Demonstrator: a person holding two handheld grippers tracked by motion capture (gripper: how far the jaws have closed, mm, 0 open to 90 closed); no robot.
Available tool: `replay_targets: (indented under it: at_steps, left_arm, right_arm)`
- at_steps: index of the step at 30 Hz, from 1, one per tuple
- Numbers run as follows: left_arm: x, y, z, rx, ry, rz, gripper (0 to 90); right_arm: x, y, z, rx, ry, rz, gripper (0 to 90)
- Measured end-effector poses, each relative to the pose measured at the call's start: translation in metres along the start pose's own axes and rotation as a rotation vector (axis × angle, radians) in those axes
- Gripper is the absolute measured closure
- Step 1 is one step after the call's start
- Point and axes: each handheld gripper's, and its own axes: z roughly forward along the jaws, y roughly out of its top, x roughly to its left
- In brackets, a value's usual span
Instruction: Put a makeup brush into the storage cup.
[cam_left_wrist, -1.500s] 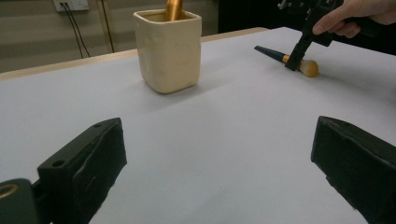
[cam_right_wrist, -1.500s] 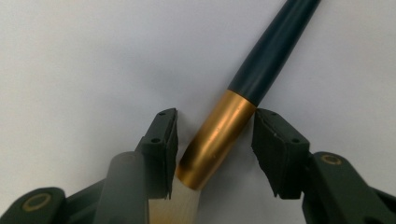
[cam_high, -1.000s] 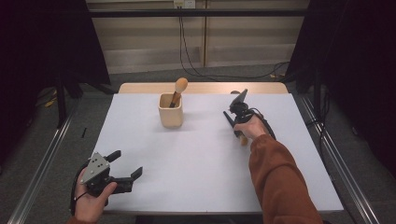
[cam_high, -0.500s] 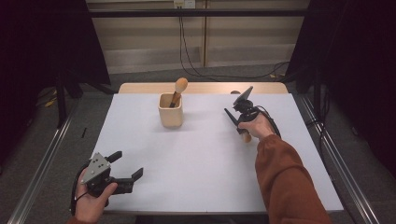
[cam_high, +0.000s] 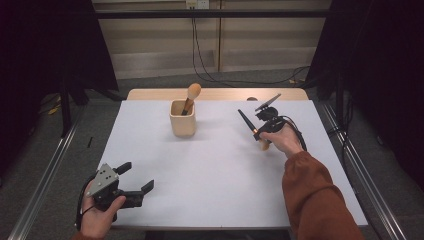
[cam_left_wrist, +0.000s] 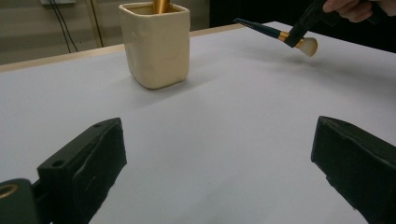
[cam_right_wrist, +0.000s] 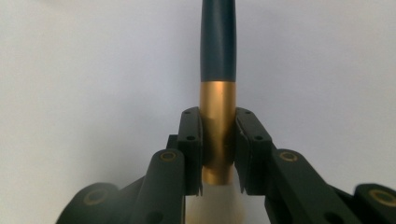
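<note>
My right gripper (cam_high: 257, 134) (cam_right_wrist: 218, 149) is shut on a makeup brush (cam_high: 248, 123) (cam_right_wrist: 218, 46) (cam_left_wrist: 275, 33), its pads clamping the gold ferrule. The brush has a dark teal handle pointing up and left, and pale bristles (cam_left_wrist: 308, 45) toward the hand; it hangs above the white table right of centre. A cream square cup (cam_high: 182, 118) (cam_left_wrist: 156, 44) stands at the back centre with a second, tan-headed brush (cam_high: 191, 95) upright in it. My left gripper (cam_high: 134, 185) rests at the near left edge, open, nothing between its jaws.
The white tabletop (cam_high: 210, 170) ends in a wooden strip (cam_high: 150, 94) at the back. Cables (cam_high: 200, 60) trail on the floor behind. A metal rail (cam_high: 40, 185) runs along the left side and another (cam_high: 365, 180) along the right.
My right hand has lifted the held brush and carried it a little to the right and toward the near side. The left gripper has kept still.
</note>
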Motion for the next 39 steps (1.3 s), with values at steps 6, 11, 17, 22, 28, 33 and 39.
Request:
replay_targets:
  at_steps: [6,11,17,22,28,33,39]
  left_arm:
    - [0.001,0.0,0.0,0.009,0.006,-0.002,3.1]
    - [0.001,0.0,0.0,0.006,0.009,-0.011,3.1]
    - [0.001,0.001,0.0,0.005,0.004,-0.005,3.1]
    - [0.001,0.002,-0.001,0.003,-0.001,0.006,2.9]
    - [0.001,0.002,0.0,0.006,0.003,0.019,2.9]
    - [0.001,0.002,0.0,0.003,0.002,0.019,2.9]
    - [0.0,0.002,-0.001,0.004,0.004,0.023,2.9]
  right_arm:
    - [0.003,-0.007,-0.004,-0.077,0.027,-0.009,74.7]
    - [0.003,-0.014,-0.006,-0.143,0.033,0.003,74.7]
    - [0.004,-0.023,-0.01,-0.239,0.052,0.001,74.7]
    - [-0.001,-0.03,-0.017,-0.292,0.077,0.031,74.7]
    - [-0.007,-0.041,-0.021,-0.352,0.108,0.041,74.7]
    - [-0.004,-0.051,-0.023,-0.398,0.123,0.011,74.7]
    - [0.0,-0.064,-0.026,-0.428,0.155,-0.008,74.7]
